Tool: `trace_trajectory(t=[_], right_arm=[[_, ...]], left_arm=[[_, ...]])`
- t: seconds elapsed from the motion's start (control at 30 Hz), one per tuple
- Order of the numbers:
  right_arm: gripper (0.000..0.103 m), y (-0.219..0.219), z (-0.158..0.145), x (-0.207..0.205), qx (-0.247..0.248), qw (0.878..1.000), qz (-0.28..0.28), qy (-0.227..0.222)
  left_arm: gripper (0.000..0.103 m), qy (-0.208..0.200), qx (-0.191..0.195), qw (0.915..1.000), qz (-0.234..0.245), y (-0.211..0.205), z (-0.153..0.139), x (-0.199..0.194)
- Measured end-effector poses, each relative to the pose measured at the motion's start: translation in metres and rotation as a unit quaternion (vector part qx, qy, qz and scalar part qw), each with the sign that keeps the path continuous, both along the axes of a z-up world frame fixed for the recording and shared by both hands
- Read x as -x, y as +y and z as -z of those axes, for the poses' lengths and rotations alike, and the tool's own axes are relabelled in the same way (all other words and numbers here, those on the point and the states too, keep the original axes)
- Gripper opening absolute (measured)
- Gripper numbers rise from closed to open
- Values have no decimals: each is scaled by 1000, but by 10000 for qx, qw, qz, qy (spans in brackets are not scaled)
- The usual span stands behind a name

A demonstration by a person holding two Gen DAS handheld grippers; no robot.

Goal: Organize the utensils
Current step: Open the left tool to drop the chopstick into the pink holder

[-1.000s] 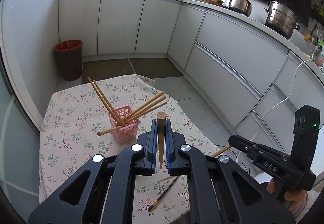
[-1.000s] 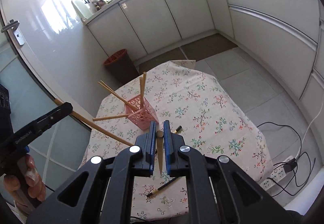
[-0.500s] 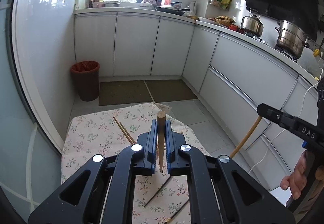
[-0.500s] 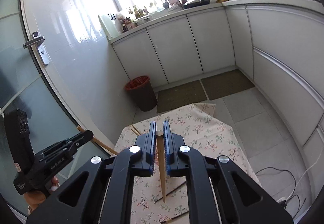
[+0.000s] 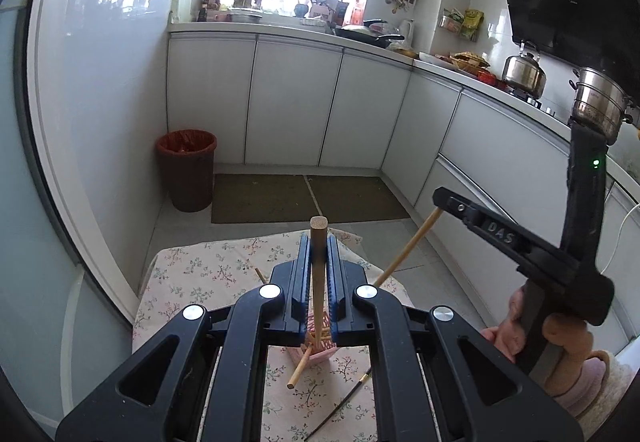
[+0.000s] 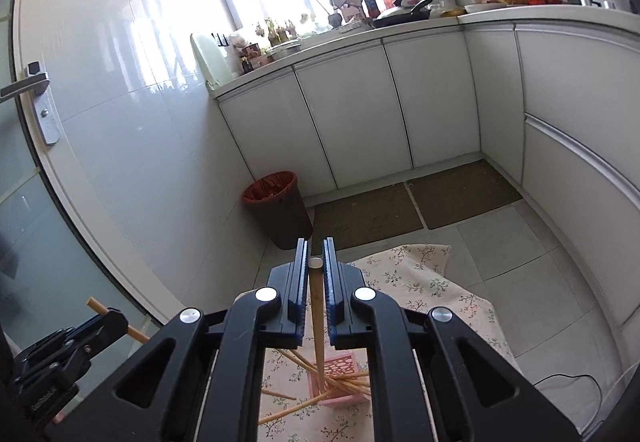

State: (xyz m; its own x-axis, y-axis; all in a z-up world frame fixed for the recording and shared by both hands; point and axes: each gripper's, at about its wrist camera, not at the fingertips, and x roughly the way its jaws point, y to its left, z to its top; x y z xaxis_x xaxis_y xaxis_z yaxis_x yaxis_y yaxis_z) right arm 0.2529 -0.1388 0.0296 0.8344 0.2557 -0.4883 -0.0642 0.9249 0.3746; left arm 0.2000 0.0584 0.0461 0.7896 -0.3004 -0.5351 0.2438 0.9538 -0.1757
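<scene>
Both grippers are clamped, each on one wooden chopstick: left gripper (image 5: 319, 274) holds a chopstick (image 5: 318, 282) running down toward 6 o'clock, right gripper (image 6: 316, 282) likewise holds a chopstick (image 6: 317, 318). The pink holder (image 6: 340, 378) sits on the floral tablecloth (image 6: 432, 294), below the jaws at 6 o'clock, several chopsticks leaning in it. Step in hand, judged: carry to holder; next calls for lowering each tip into the holder's mouth before releasing.

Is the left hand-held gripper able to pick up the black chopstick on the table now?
Probably not yet: the left hand-held gripper is shut on a wooden chopstick, so it has no free jaws for the black chopstick.
</scene>
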Motion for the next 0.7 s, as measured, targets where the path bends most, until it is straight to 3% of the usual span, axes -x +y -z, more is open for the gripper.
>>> trace_trajectory(t=[0.07,0.1,0.13,0.17,0.3,0.57,0.63,0.7], right_arm=[[13,4,15,-12,-20,9998,-44,213],[20,5,21,-15,-34,9996,-84,278],[36,6,24,-16,-26,9996,-100,280],[41,7,25,-14,32,9997,-88,237],[43,9,22,-4,334,9994,-96,57],[44,-10,29,9,392,9991,72,160],[44,-15,34,11,374,9989,98,249],[45,-19,38,11,368,9987,99,330]], left_arm=[[7,83,18,10000,-8,1,7,-7],[7,124,39,9999,-12,2,10,-10],[7,150,56,9999,-15,2,13,-12],[7,175,71,9998,-12,2,16,-14],[7,246,101,9996,-16,0,22,-21],[8,231,255,9991,-263,-8,42,-35],[8,392,185,9989,-205,-15,55,-41],[21,632,99,9979,-114,-20,68,-46]])
